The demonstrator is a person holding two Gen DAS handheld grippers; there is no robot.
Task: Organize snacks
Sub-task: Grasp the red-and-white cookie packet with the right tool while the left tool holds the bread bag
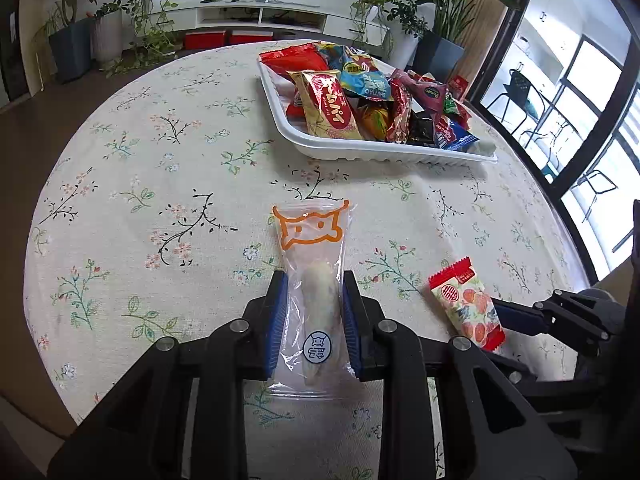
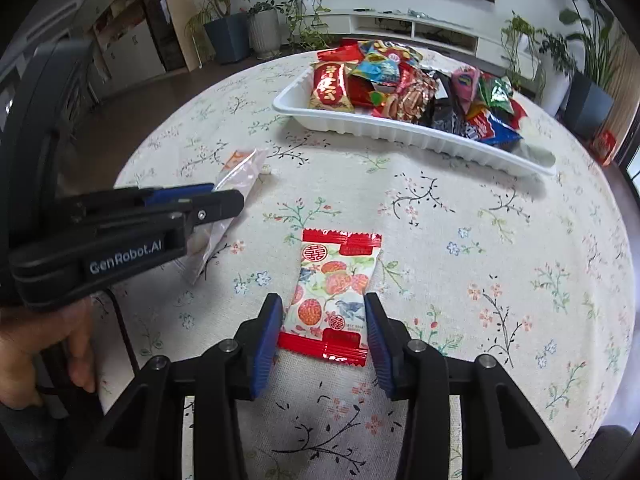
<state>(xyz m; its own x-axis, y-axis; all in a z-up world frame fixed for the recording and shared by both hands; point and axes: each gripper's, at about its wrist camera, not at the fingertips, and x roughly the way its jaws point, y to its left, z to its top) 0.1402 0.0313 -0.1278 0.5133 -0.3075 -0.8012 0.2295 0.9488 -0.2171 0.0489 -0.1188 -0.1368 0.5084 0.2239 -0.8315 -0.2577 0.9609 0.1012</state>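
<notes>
gripping a clear packet [image 1: 313,304] with an orange cat outline, the left gripper [image 1: 314,280] has its jaws pressed against both long sides of the wrapper, across the pale roll inside, so the slippery film cannot slide out when lifted. the packet lies flat on the bench [image 1: 160,184], lengthwise along the jaws, which suits a pinch across its narrow width.

the right gripper [image 2: 323,308] straddles a red-and-white strawberry packet [image 2: 334,292] the same way. its jaws stand on either side of the packet's lower half, right at its edges; whether the pads [image 2: 267,332] already press on the wrapper i cannot tell for sure, and no crease shows.

both packets lie apart from each other on the floral cloth, on the near side of the white tray [image 2: 400,132], which is already heaped with mixed snacks [image 2: 400,88]. judging from that, these two are loose leftovers meant to join the pile, each hand taking one so both can go across together.
</notes>
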